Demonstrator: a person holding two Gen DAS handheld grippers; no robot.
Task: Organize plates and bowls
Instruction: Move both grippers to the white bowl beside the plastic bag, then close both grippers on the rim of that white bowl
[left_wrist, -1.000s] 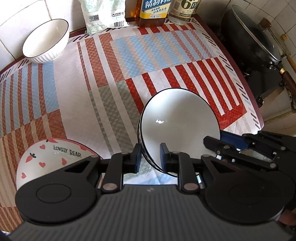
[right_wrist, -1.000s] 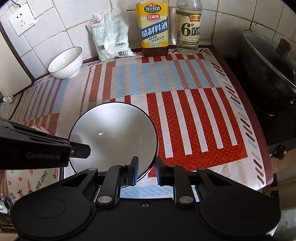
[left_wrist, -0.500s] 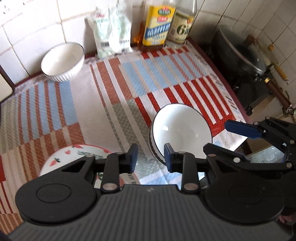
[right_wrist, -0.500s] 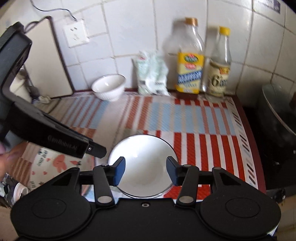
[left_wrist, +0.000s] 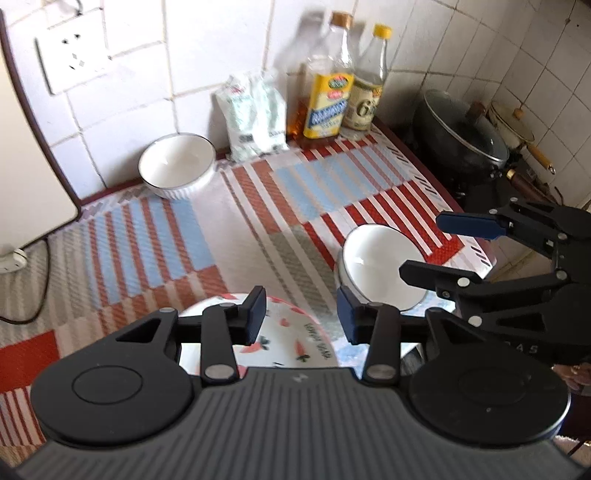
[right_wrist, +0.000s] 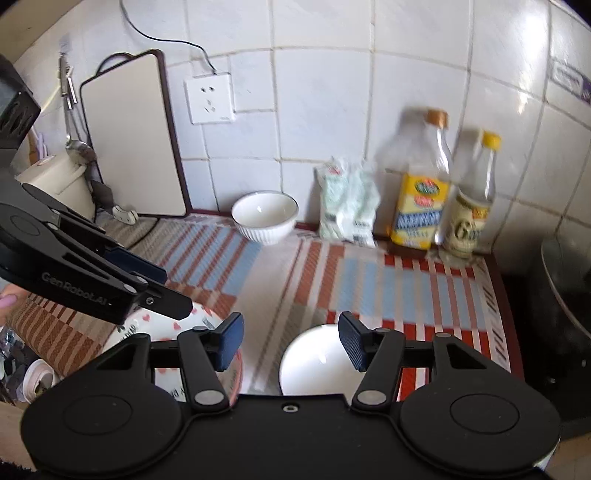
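Observation:
A stack of white bowls with dark rims (left_wrist: 380, 264) sits on the striped mat near its front right; it also shows in the right wrist view (right_wrist: 314, 369). A patterned plate with hearts and carrots (left_wrist: 295, 343) lies at the front left of the stack, also in the right wrist view (right_wrist: 170, 328). A lone white ribbed bowl (left_wrist: 177, 170) stands by the back wall, also seen in the right wrist view (right_wrist: 264, 216). My left gripper (left_wrist: 301, 314) is open and empty above the plate and stack. My right gripper (right_wrist: 291, 339) is open and empty above the stack.
A salt bag (left_wrist: 255, 114) and two bottles (left_wrist: 343, 99) stand against the tiled wall. A lidded black wok (left_wrist: 461, 140) sits on the stove at right. A cutting board (right_wrist: 133, 140), a wall socket (right_wrist: 210, 98) and a cream rice cooker (right_wrist: 55, 188) are at left.
Both grippers have let go of the white bowls, opened wide and risen back from the counter. The bowl stack stays on the mat.

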